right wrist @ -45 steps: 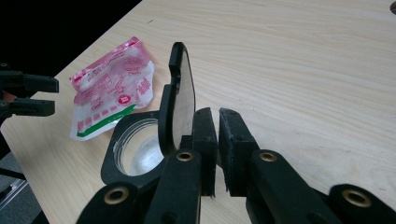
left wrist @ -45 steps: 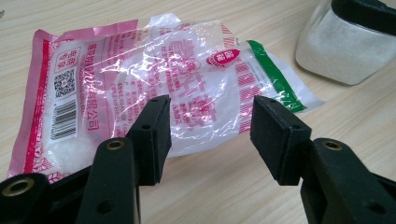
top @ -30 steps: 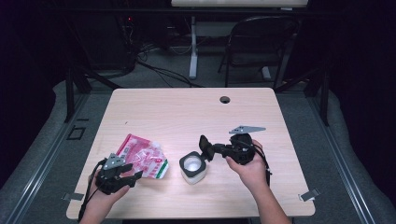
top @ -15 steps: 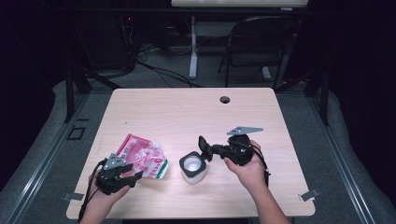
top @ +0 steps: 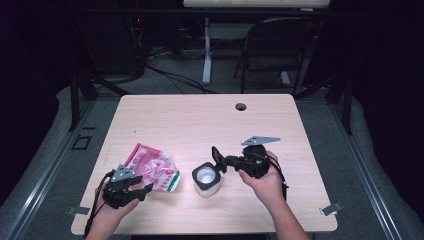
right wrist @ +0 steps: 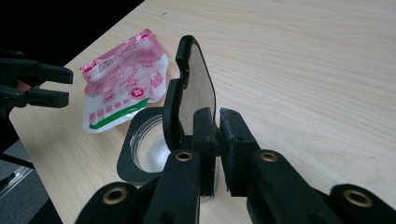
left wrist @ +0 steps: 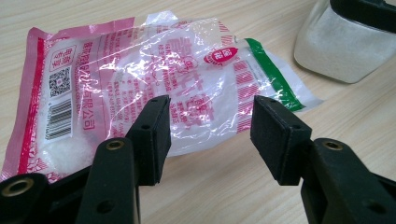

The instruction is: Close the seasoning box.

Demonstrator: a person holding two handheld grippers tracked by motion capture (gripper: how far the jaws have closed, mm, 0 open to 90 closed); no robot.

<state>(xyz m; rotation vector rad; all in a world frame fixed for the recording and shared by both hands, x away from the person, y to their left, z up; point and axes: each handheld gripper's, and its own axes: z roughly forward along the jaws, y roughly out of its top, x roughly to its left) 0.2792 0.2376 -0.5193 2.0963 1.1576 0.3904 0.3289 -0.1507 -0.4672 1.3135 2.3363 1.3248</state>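
Right claw [right wrist: 212, 140]: jaws pressed together on the lid [right wrist: 194, 88], which they hold on edge, upright, just above the jar [right wrist: 140, 147]. The lid's lower edge is hidden behind the jaws; whether it touches the jar's rim cannot be told. In the high view this claw [top: 218, 161] sits just right of the jar [top: 206, 180], the hand behind it.

Left claw [left wrist: 210, 128]: jaws apart, nothing between the pads; the bag [left wrist: 140, 88] lies flat on the desk [left wrist: 224, 186] just beyond the tips. Not touching, as far as can be seen. In the high view this claw [top: 142, 190] lies well left of the jar, at the bag's near edge.

Bag [top: 152, 167]: pink and clear, crumpled, white grains inside; print too small to read. It lies left of the jar, its green corner nearest the jar.

Jar: open, black rim, white contents; its right side is cut off in the left gripper view.

Beyond the jar: bare desk [top: 200, 120], a cable hole [top: 241, 106] at the far edge, a chair [top: 280, 50] in the dark behind. The floor there is hard to make out.
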